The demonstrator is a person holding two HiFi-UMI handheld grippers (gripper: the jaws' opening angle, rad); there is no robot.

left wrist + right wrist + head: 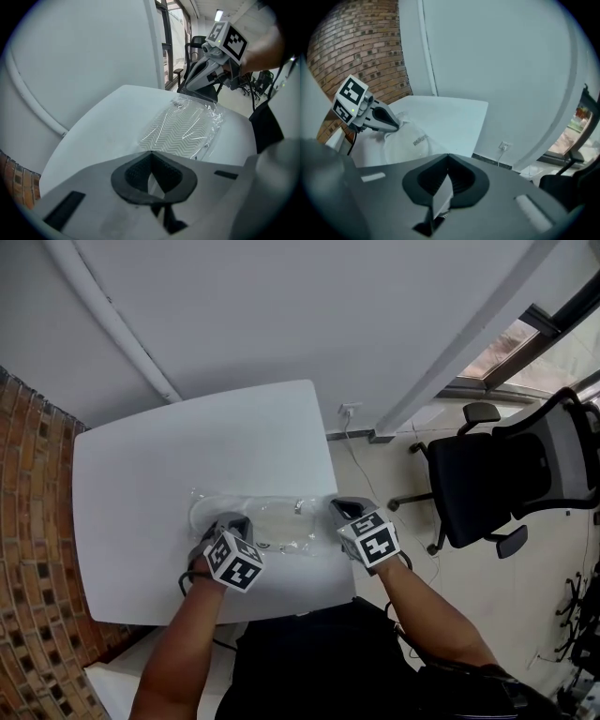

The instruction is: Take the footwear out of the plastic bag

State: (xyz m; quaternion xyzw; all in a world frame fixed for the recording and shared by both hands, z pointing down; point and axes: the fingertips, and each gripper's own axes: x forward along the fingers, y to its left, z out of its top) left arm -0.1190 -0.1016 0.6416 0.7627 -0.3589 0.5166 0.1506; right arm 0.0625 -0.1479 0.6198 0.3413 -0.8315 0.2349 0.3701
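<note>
White table (178, 451), left gripper (234, 519) with jaws pinched together on the left end of the clear plastic bag (281, 526), white footwear (180, 129) with zigzag sole flat inside it, between both grippers, right gripper (339, 506) with jaws closed on the bag's right end.

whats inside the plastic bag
A slipper with a zigzag pattern shows through the plastic bag. The right gripper covers its far end; a second slipper can't be made out.

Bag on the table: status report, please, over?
Grippers: left gripper shut on one end of bag, right gripper shut on the other. White slipper inside bag, flat on table. Nothing in the way.
</note>
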